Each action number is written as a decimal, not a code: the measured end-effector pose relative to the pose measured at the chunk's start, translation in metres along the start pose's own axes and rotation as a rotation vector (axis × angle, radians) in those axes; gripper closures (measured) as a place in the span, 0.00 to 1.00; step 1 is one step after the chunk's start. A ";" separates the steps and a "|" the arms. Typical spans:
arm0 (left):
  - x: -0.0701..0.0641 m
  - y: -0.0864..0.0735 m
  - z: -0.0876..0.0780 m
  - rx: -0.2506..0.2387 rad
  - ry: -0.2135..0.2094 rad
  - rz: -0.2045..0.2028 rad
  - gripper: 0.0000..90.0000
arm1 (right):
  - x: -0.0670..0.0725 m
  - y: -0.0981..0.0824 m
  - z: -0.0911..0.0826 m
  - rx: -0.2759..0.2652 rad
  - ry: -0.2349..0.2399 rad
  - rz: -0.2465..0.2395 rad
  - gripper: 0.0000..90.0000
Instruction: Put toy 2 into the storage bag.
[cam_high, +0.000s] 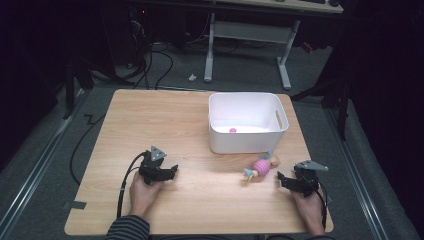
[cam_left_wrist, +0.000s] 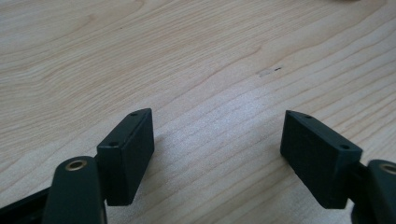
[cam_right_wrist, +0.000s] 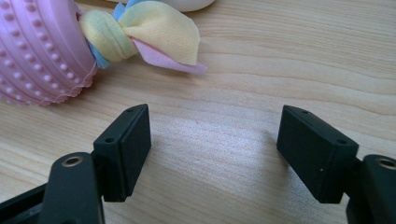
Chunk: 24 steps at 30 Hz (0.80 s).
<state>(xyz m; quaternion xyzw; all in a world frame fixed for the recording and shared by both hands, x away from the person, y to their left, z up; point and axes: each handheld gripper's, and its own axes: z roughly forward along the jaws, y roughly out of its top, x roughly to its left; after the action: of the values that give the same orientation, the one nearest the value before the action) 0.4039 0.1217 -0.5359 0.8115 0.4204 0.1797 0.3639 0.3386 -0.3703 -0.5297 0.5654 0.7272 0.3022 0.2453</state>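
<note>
A pink studded toy (cam_high: 261, 167) with pastel cloth tails lies on the wooden table (cam_high: 165, 125), just in front of the white bin (cam_high: 247, 142). My right gripper (cam_high: 280, 179) rests on the table to the toy's right and a little nearer, its jaws open toward it. In the right gripper view the toy (cam_right_wrist: 37, 51) and its yellow cloth tail (cam_right_wrist: 154, 32) lie up and left of the open right gripper (cam_right_wrist: 215, 154), untouched. My left gripper (cam_high: 173, 171) sits at the table's front left, open and empty; the left gripper (cam_left_wrist: 217, 154) has bare wood between its jaws.
A small pink object (cam_high: 232, 130) lies inside the bin. Cables trail from both grippers toward the table's front edge. A desk frame (cam_high: 210, 55) and cables stand on the floor beyond the far edge.
</note>
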 end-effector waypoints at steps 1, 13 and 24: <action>0.000 0.000 0.000 0.000 -0.001 0.000 0.28 | 0.000 0.001 -0.001 0.009 0.001 0.003 0.30; 0.000 0.000 0.000 0.000 -0.001 -0.002 0.28 | 0.003 -0.001 -0.020 0.035 0.025 0.036 0.37; 0.000 0.000 0.000 0.002 -0.007 0.003 0.26 | 0.028 -0.006 -0.031 0.013 0.088 -0.030 0.40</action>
<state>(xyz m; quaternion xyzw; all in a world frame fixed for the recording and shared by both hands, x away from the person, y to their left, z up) 0.4038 0.1217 -0.5359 0.8130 0.4182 0.1771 0.3644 0.3066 -0.3487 -0.5128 0.5422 0.7476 0.3182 0.2140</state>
